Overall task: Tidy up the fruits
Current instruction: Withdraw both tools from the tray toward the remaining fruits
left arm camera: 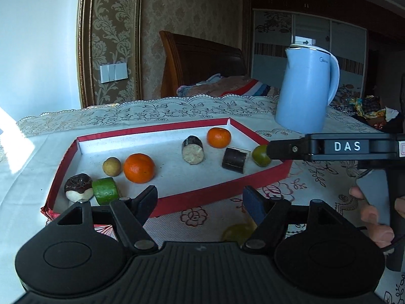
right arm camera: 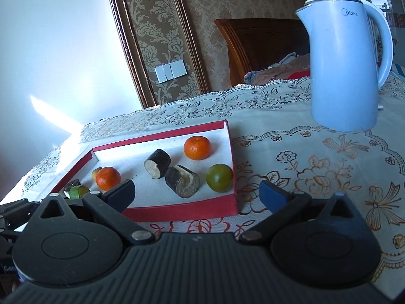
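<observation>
A red-rimmed tray [left arm camera: 222,185] with a white floor holds two oranges [left arm camera: 138,168] [left arm camera: 219,137], two dark cylinder pieces [left arm camera: 193,149] [left arm camera: 234,159], a green round fruit [left arm camera: 260,155], a small yellowish fruit [left arm camera: 111,166], a green chunk [left arm camera: 105,190] and a dark-and-white piece [left arm camera: 79,187]. My left gripper [left arm camera: 201,202] stands open over the tray's near rim, nothing between its pads. A yellow-green fruit [left arm camera: 239,230] lies on the cloth, partly hidden under its right finger. My right gripper [right arm camera: 197,193] is open and empty near the tray's right corner, by the green round fruit [right arm camera: 219,177].
A light blue kettle [right arm camera: 346,63] stands on the flowered tablecloth [right arm camera: 316,177] behind and right of the tray [right arm camera: 177,211]. A hand [left arm camera: 374,217] holds the right gripper's handle at the right of the left wrist view. A bed and wall lie beyond the table.
</observation>
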{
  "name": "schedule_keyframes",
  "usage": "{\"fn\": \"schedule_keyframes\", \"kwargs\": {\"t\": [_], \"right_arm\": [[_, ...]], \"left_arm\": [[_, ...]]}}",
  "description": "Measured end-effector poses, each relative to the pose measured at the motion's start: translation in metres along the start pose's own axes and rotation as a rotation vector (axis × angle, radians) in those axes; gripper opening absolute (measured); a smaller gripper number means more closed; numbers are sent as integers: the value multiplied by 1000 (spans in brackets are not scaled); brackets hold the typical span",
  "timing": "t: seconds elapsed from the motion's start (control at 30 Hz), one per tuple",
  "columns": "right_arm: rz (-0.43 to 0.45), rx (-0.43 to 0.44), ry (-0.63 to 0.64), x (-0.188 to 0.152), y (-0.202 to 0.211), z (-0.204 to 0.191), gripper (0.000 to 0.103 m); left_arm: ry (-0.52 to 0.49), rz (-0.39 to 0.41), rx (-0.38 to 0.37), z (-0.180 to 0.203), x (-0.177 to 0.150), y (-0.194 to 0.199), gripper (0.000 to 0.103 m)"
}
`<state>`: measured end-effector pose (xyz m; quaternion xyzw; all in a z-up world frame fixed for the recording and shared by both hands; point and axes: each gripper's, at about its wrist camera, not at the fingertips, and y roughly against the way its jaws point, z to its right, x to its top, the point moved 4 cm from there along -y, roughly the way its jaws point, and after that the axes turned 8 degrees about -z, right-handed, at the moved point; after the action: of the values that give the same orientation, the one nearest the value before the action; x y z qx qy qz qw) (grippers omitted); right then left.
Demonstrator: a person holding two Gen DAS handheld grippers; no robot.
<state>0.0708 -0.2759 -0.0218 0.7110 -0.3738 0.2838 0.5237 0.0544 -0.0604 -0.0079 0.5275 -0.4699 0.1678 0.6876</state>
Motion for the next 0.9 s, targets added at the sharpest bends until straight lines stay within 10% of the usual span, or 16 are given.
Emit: {"fn": "schedule_keyframes", "kwargs": {"t": [0.4, 0.57, 0.9], "right_arm": [[-8, -40, 37, -5, -3, -5, 103], [3, -42, 59, -6, 0, -9, 103], [-12, -44, 116, -11, 1, -17, 103]], "left_arm": [[-101, -53, 81, 10, -17, -8, 77], [17, -14, 286, -23, -15, 4, 77], [-34, 1, 241, -15, -19, 13, 77]]}}
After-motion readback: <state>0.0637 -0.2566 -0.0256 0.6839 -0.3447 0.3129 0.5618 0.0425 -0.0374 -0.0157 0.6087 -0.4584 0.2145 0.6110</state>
